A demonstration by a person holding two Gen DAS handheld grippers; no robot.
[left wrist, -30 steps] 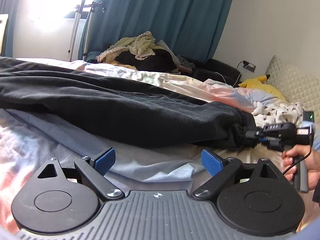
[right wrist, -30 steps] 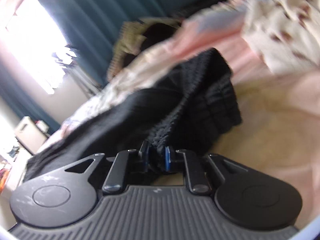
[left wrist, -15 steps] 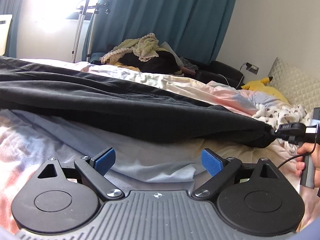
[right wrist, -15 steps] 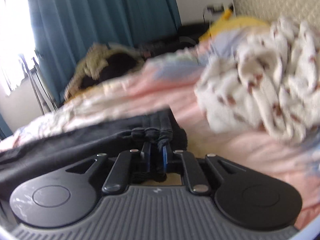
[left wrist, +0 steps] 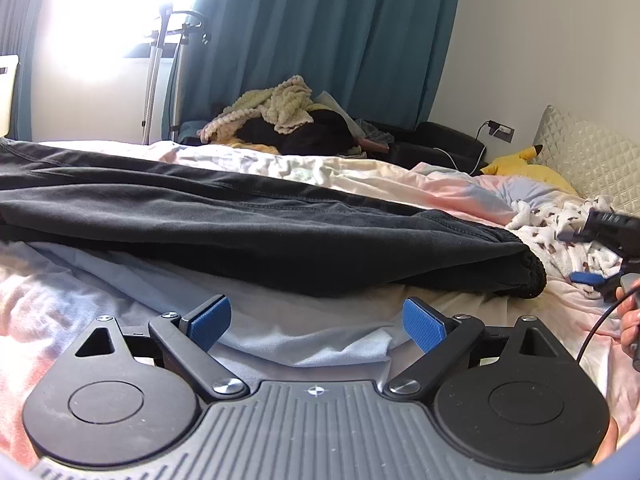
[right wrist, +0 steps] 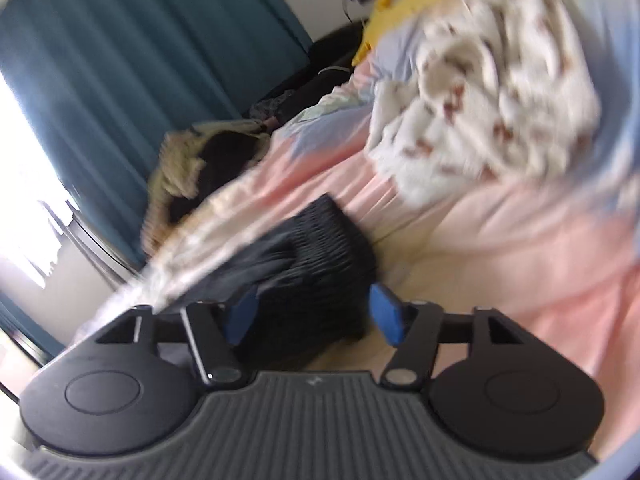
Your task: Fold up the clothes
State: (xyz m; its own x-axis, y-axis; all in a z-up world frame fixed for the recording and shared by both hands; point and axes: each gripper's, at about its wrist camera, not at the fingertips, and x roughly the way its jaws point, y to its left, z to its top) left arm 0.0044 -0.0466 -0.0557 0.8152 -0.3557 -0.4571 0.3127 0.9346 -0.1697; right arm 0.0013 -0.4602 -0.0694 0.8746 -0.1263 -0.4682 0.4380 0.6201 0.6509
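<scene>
From the left wrist camera, the left tongs (left wrist: pixel 316 320) stand wide apart with nothing between their blue pads, low over the near side of the bed (left wrist: pixel 120 292). A pair of black trousers (left wrist: pixel 224 224) lies stretched across the bed from its left edge toward the right, flat on the pastel pink, blue and white sheet. The ribbed cuff (left wrist: pixel 528 276) at the right end rests on the sheet, apart from the other tool. At the bed's right edge the right tongs (left wrist: pixel 608 248) show side-on, a blue pad visible below them and a hand (left wrist: pixel 632 320) gripping the handle, with a cable running down from it. Behind them lies a crumpled white spotted cloth (left wrist: pixel 560 236), then a yellow plush toy (left wrist: pixel 524 164) against a quilted headboard (left wrist: pixel 592 160). Past the far edge of the bed sits a heap of cream knit and dark clothing (left wrist: pixel 280 120) before teal curtains (left wrist: pixel 320 40).

From the right wrist camera, which is blurred, the right tongs (right wrist: pixel 314 312) are spread wide and hold nothing. The black ribbed cuff (right wrist: pixel 328 248) lies on the sheet just ahead, its near end reaching between the blue pads; whether it touches either pad I cannot tell. The white spotted cloth (right wrist: pixel 480 100) is bunched up beyond it to the right.
</scene>
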